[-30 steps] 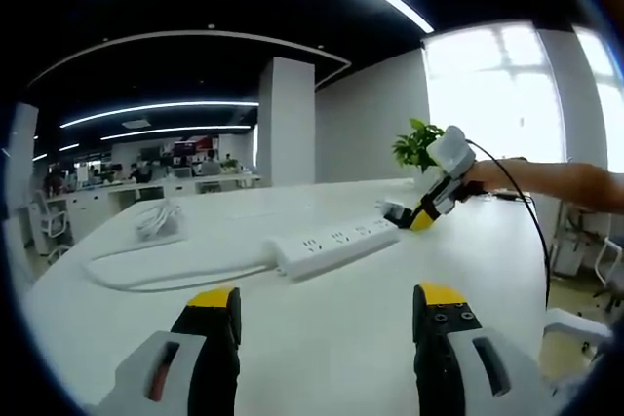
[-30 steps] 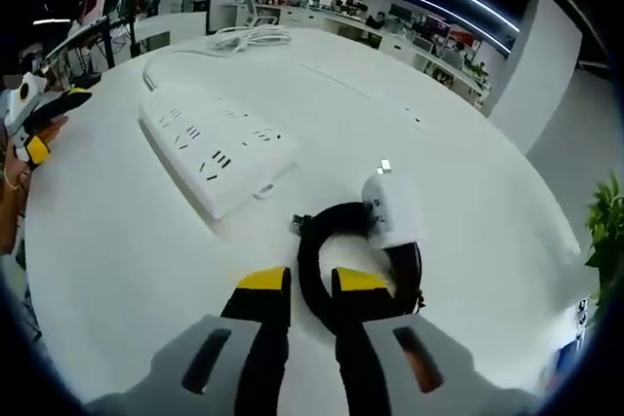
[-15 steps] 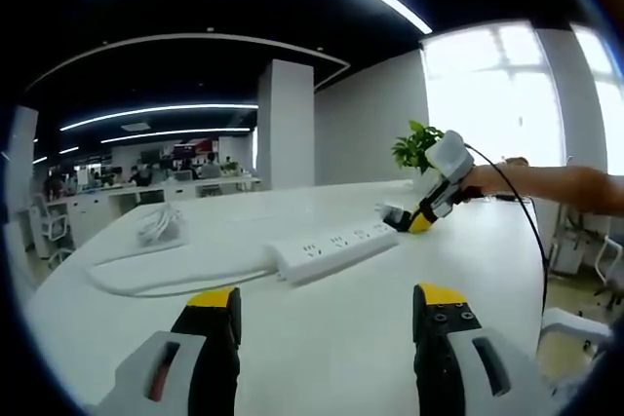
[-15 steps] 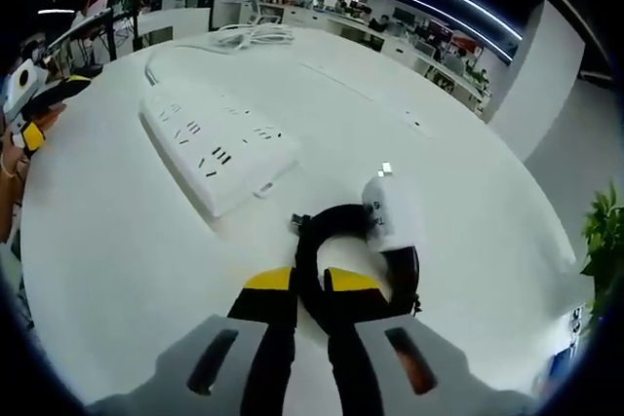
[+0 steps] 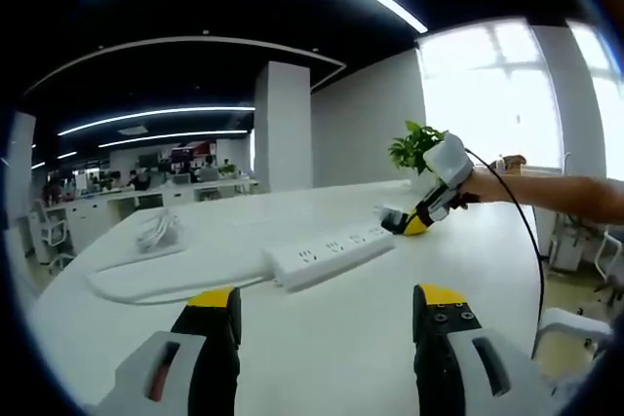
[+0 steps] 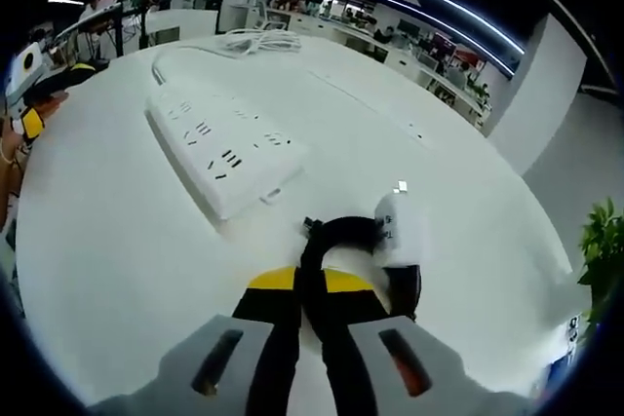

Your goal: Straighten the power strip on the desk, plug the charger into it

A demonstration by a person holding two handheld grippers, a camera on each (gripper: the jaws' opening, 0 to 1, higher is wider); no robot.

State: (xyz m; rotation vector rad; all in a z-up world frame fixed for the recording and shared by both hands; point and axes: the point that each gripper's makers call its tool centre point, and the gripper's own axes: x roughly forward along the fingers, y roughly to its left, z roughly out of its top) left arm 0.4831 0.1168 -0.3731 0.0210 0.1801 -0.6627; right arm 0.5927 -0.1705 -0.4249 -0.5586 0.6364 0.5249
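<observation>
The right gripper (image 6: pixel 310 284), its yellow-tipped jaws drawn nearly together, pinches the coiled black cable (image 6: pixel 336 241) of a small white wall charger (image 6: pixel 398 229) that lies on a broad white desk (image 6: pixel 117 270). The charger's body sits just beyond the jaws, on the coil's far right side, with its metal prongs pointing away from the camera. Just beside the coil, to its left, a long white plastic power strip (image 6: pixel 222 150) lies at a slant, its white cord (image 6: pixel 255 41) trailing to a loose bundle farther back.

The left gripper (image 5: pixel 327 317) hovers low over the desk with its jaws wide apart and nothing between them, well short of the power strip.

The charger looks light and rigid, but its cable is limp and likely to let the body swing; a grip on the hard white body would probably steer the prongs better. The strip looks stiff and smooth, apt to slide when pushed at one end.

A potted green plant (image 5: pixel 414 146) stands at the desk's far edge.
</observation>
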